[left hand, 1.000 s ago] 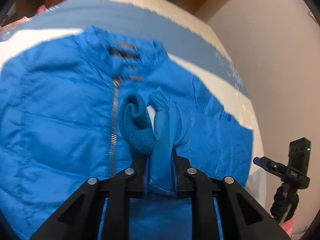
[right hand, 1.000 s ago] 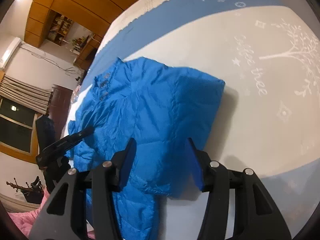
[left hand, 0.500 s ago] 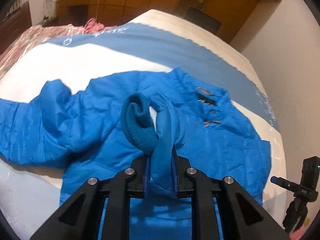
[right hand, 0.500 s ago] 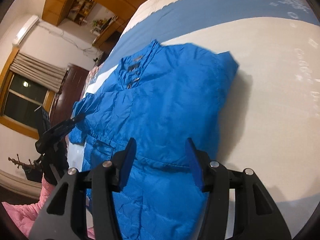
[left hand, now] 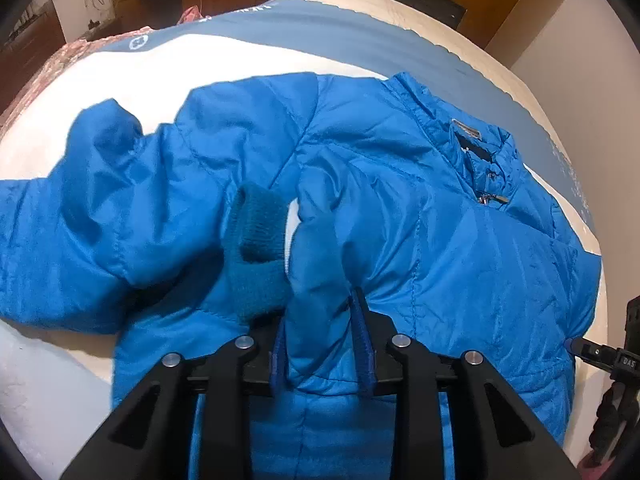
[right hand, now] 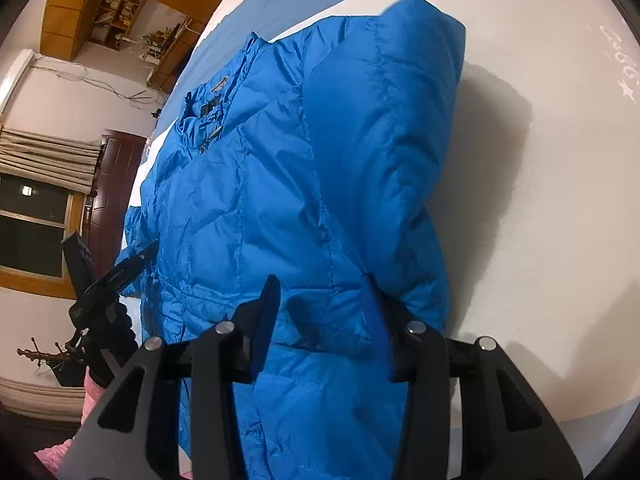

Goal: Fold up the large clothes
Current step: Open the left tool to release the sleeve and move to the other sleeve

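The blue puffer jacket lay front-up across the bed, its collar toward the far side. The left gripper had just been opening; the sleeve end sat between its jaws, and whether the pads pressed it I could not tell. Just beside the sleeve end, away from the collar, hung the knit cuff. The right gripper had just been closing, its jaws straddling a puffed fold of the jacket's side without clearly pinching it.

Judging by the slick shell, the sleeve could slide off the jacket's front once freed, because shiny nylon gives little friction. The padded filling might also spring back and push any fold open. The right gripper could catch only the top layer and drag the body askew.

The shell was glossy, quilted in stitched panels, pillowy and crinkled; the cuff was ribbed, matte and soft; the bed cover was flat cloth.
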Demonstrator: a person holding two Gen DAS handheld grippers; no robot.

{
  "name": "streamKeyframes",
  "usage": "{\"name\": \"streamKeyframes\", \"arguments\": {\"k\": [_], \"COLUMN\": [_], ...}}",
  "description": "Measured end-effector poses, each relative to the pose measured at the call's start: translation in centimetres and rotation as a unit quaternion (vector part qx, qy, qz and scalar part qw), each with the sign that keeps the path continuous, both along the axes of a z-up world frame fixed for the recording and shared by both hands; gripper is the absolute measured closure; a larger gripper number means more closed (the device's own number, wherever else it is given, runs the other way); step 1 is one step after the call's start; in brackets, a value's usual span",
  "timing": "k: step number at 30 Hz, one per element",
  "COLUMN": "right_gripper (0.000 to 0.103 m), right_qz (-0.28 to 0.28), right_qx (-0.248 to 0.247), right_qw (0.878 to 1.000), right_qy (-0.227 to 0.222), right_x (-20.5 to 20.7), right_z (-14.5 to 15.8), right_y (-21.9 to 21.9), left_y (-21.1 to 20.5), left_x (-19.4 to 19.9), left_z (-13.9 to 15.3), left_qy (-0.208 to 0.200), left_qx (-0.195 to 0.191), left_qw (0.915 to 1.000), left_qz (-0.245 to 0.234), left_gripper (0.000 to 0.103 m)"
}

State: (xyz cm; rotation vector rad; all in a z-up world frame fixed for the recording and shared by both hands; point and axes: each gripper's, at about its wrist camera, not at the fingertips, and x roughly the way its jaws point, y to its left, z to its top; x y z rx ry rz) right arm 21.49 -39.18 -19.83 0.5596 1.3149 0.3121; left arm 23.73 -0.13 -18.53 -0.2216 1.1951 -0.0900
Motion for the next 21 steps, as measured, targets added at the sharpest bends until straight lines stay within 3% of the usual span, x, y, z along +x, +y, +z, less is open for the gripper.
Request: {"name": "streamKeyframes", "arguments": {"k": [2,5,8,12,16,21], "right_gripper": [0.057,0.054,0.054,0.054,0.055,0.055], "right_qz": [0.008,0.022,0.035,0.039,0.035,0.016], "right_qx": [-0.025,-0.026,-0.031,-0.046,-0.067,-0.054], "right_qw": [1.0,0.999,0.998,0.998,0.997,0.998], "right_qy": [-0.014,-0.038,-0.045,-0.025,-0.006,-0.01], "right_x": [-0.4,-0.9,-0.7,-0.2,-0.1,-0.5], "right_z": [1.9,4.1,4.8,3.1,0.7,-0.7], "right_y": [0.4,1.3,2.7,3.9,4.2,3.9], "left_y": [0.4,0.3,-1.1,-2.7,-2.9,-3.6], "left_x": [-0.5,-1.7,-1.6,-0.8,0.2,-0.3], "left_z": [1.6,4.8,6.0,4.5,0.6,-0.5], "left_qy": [-0.007,-0.051,-0.061,-0.047,-0.003,-0.011], "left_qx": [0.0,0.009,-0.011,0.001,-0.002,0.019], "left_qw": [0.9999,0.9986,0.998,0.9984,0.9993,0.9981], "left_qz": [0.01,0.008,-0.012,-0.032,-0.037,-0.058], "left_gripper": [0.071,0.072,0.072,0.072,0.074,0.074]}}
